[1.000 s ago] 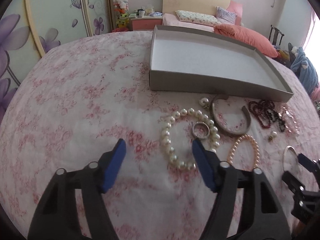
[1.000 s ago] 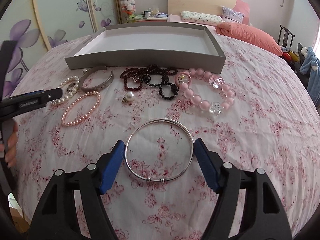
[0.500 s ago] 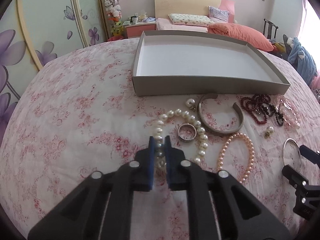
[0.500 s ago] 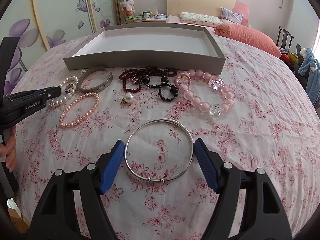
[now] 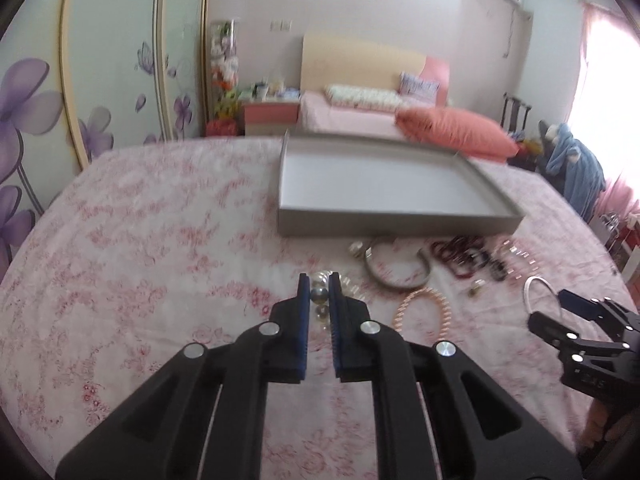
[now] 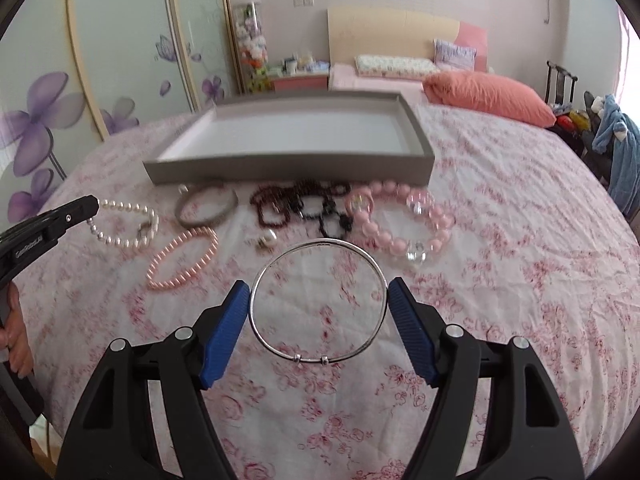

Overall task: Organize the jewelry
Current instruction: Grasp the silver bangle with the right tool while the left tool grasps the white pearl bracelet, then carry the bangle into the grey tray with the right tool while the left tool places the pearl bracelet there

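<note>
The white pearl bracelet [image 6: 124,226] hangs stretched from my left tongs [image 5: 319,295], which are clamped on its beads, just above the flowered bedspread [image 6: 520,240]. My right tongs [image 6: 318,312] stand apart around the silver bangle [image 6: 318,300], before the gray tray [image 6: 288,168].

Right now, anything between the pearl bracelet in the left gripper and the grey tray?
Nothing visible. The left gripper is shut on the white pearl bracelet, and only bare floral bedspread lies between it and the grey tray. The silver cuff sits off to the side.
</note>
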